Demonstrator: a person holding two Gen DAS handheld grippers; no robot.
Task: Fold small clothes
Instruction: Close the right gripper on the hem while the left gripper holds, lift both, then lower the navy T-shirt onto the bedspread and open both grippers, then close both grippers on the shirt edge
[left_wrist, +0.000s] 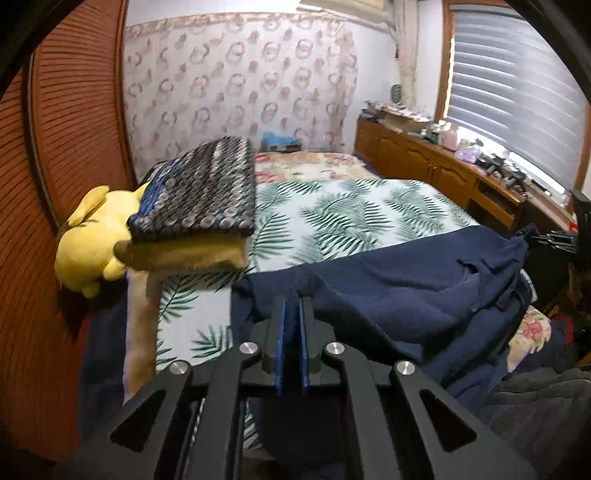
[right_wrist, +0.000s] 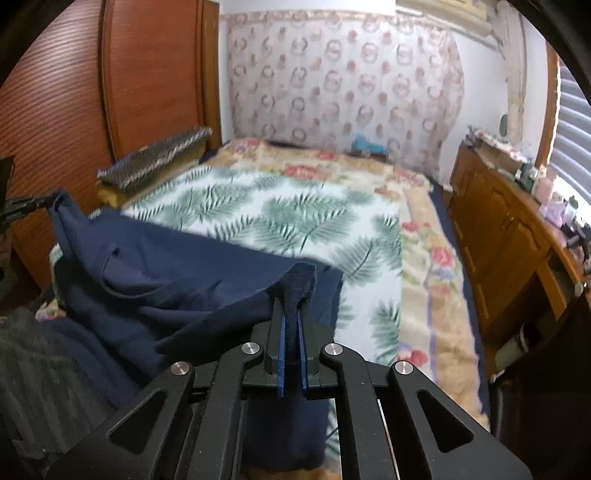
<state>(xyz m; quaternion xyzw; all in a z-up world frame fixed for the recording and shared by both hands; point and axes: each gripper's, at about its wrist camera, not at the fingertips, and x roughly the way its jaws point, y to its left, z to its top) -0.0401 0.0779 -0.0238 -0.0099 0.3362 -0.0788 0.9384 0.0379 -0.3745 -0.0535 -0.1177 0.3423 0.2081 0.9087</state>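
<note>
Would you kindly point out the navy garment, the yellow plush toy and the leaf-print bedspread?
navy garment (left_wrist: 406, 280): left wrist view, its spread middle.
yellow plush toy (left_wrist: 92, 236): left wrist view, its body.
leaf-print bedspread (right_wrist: 295, 214): right wrist view, bare middle.

Two black two-finger grippers with blue pads, the left gripper (left_wrist: 294, 301) and the right gripper (right_wrist: 293, 295); one navy blue fabric garment (left_wrist: 406, 273) hangs between them, one corner clamped in each. Ahead of both lies one palm-leaf printed bedspread (left_wrist: 332, 214). Ahead and left of the left gripper: one grey-and-blue patterned folded blanket (left_wrist: 207, 192) and one yellow plush toy (left_wrist: 88, 236)
</note>
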